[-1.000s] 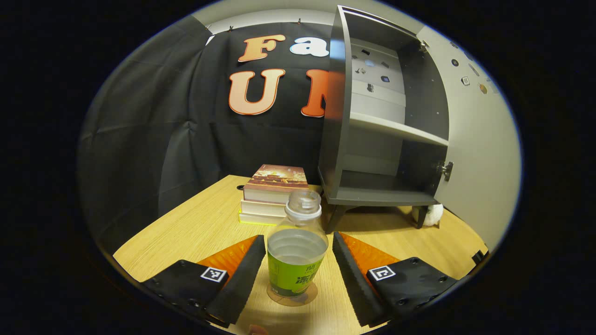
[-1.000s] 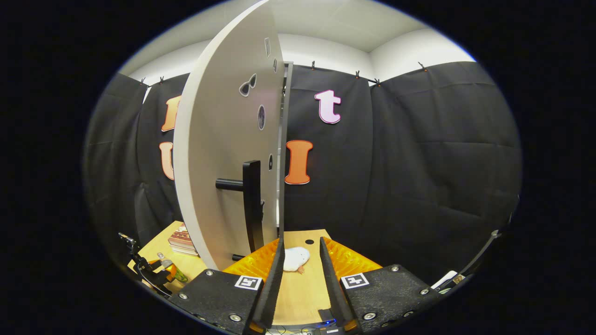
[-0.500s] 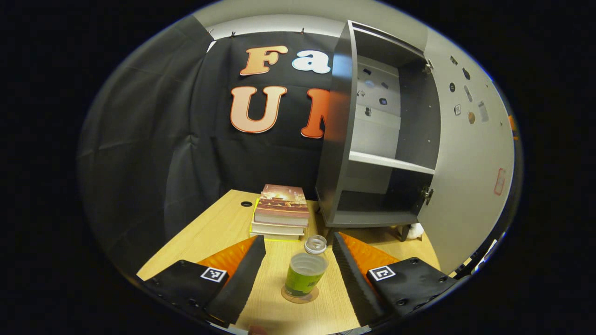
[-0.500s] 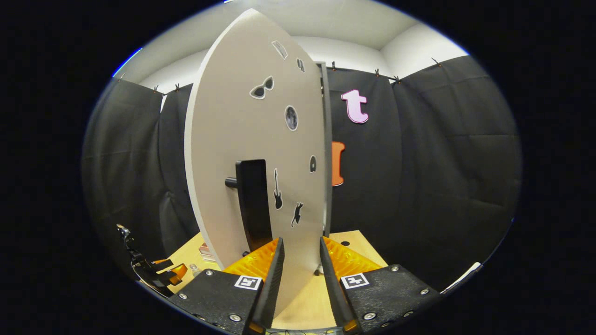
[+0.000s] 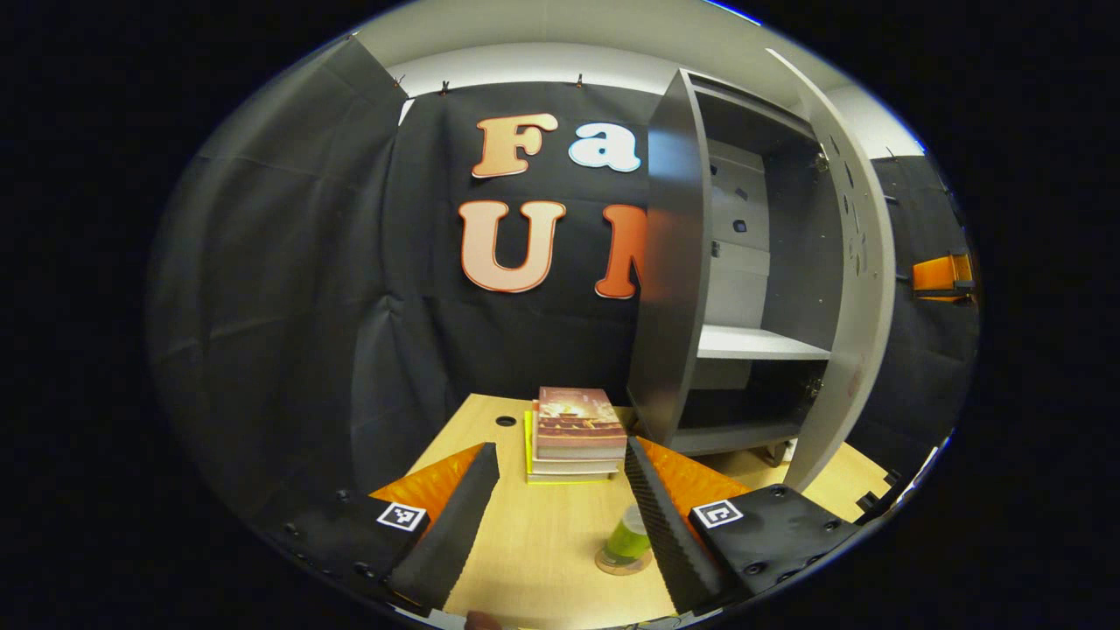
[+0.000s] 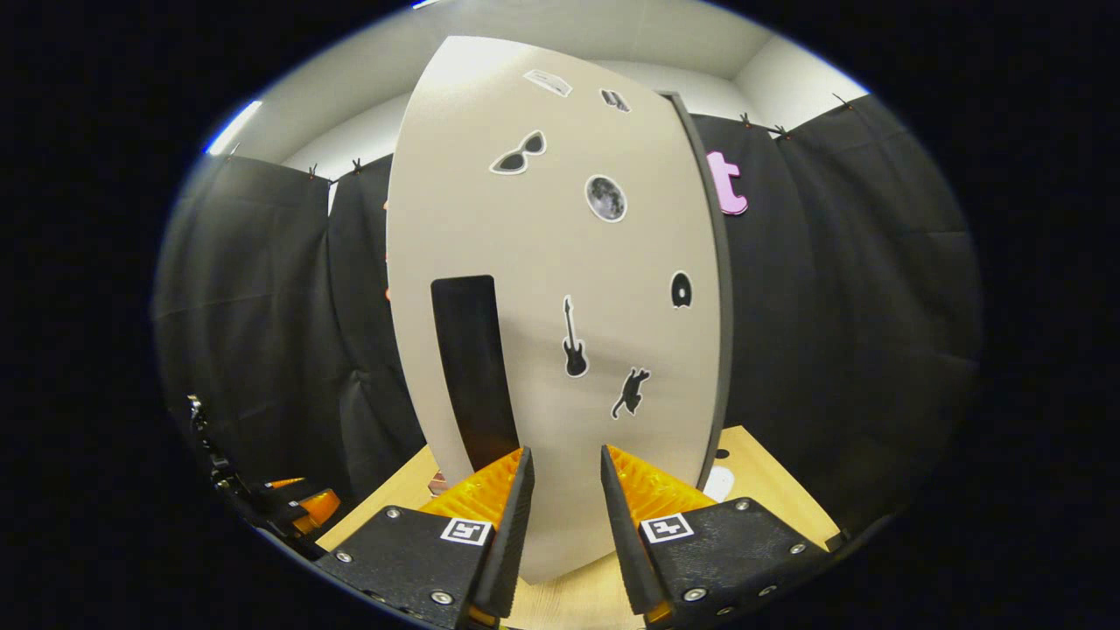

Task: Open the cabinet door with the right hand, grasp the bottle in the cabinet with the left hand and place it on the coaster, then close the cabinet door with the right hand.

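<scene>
Left gripper (image 5: 560, 490) spread, holding nothing; bottle (image 5: 627, 538) stands on coaster (image 5: 623, 563) beside its right finger. Right gripper (image 6: 564, 494) spread, facing the part-open cabinet door (image 6: 560, 262).

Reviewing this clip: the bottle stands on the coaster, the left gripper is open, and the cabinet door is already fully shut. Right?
Not quite. In the left gripper view the cabinet door is still partly open, with the shelf visible behind it. The bottle does stand on the coaster, and the left gripper is open.

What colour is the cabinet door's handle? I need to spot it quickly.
Black, a tall vertical bar on the pale cabinet door; the handle shows best in the right gripper view.
</scene>
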Demonstrator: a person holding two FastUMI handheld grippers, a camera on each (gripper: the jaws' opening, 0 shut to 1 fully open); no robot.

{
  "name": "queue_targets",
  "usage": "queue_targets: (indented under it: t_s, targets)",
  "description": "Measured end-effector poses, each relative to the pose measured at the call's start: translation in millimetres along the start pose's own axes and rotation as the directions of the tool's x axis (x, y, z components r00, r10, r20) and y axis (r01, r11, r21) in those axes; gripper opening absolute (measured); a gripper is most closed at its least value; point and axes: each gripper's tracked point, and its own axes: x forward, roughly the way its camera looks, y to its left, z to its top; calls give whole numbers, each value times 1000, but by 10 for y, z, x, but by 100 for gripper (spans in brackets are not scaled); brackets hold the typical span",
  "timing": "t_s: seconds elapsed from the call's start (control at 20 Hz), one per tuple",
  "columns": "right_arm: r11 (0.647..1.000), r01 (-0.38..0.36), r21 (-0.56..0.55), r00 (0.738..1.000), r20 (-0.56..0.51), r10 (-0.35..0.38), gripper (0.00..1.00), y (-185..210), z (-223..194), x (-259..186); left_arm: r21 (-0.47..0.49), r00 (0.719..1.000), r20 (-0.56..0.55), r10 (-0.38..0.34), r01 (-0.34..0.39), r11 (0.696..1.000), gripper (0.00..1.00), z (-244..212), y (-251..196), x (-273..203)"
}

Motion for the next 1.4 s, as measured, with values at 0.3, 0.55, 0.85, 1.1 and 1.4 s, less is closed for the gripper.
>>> queue_targets:
  t_s: [0.3, 0.55, 0.85, 1.1, 1.4]
  targets:
    - [999, -31, -23, 999, 10, 31, 48, 238, -2, 118, 6, 998, 34, 62, -62, 998, 95, 285, 495, -26]
    - [999, -35, -1, 999, 10, 35, 48, 295, 3, 174, 20, 996, 27, 82, -83, 996, 95, 350, 700, -14]
    - [1000, -19, -21, 1000, 14, 20, 48, 321, 33, 301, 37, 995, 34, 93, -95, 995, 95, 504, 760, 29]
    - [999, 9, -31, 1000, 22, -8, 48, 316, 52, 505, -2, 994, 26, 104, -104, 995, 95, 606, 902, 19]
    - [998, 45, -49, 999, 33, -44, 48, 276, 44, 754, -18, 991, 15, 130, -130, 991, 94, 719, 1087, 64]
